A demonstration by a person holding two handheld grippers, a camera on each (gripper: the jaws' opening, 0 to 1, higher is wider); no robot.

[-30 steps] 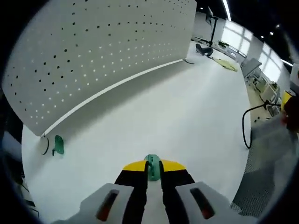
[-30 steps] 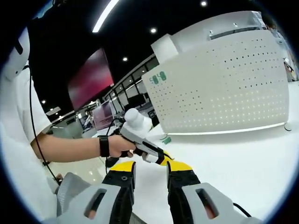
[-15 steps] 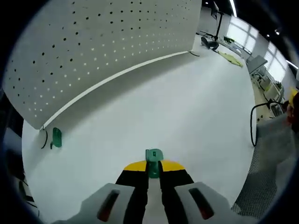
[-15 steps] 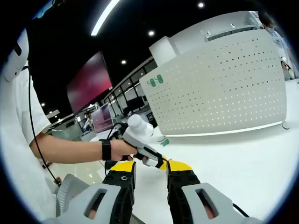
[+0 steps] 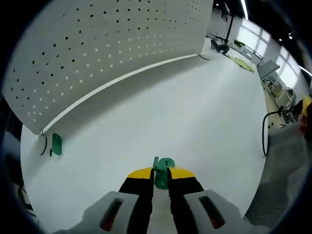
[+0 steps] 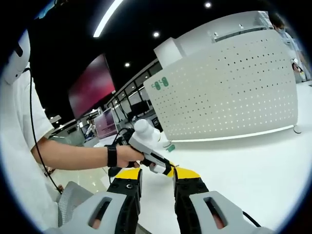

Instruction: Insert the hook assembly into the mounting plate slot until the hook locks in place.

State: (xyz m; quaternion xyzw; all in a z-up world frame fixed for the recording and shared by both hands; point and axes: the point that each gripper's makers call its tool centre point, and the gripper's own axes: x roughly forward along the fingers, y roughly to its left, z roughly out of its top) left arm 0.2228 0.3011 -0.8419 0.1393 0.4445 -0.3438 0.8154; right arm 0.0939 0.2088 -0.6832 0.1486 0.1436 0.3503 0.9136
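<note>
The counter presents a smooth, matt white surface with a faint sheen under the ceiling lights. The perforated panel standing on it looks like painted sheet metal, matt off-white, punched with regular small holes. The green hook piece between the left gripper jaws appears to be moulded plastic, slightly glossy; a second green piece near the panel's end looks the same. Both grippers, including the right gripper, show yellow and black plastic jaw tips on smooth light-grey plastic bodies. The cable at the counter edge is black, rubbery. The sleeve is white cloth.
</note>
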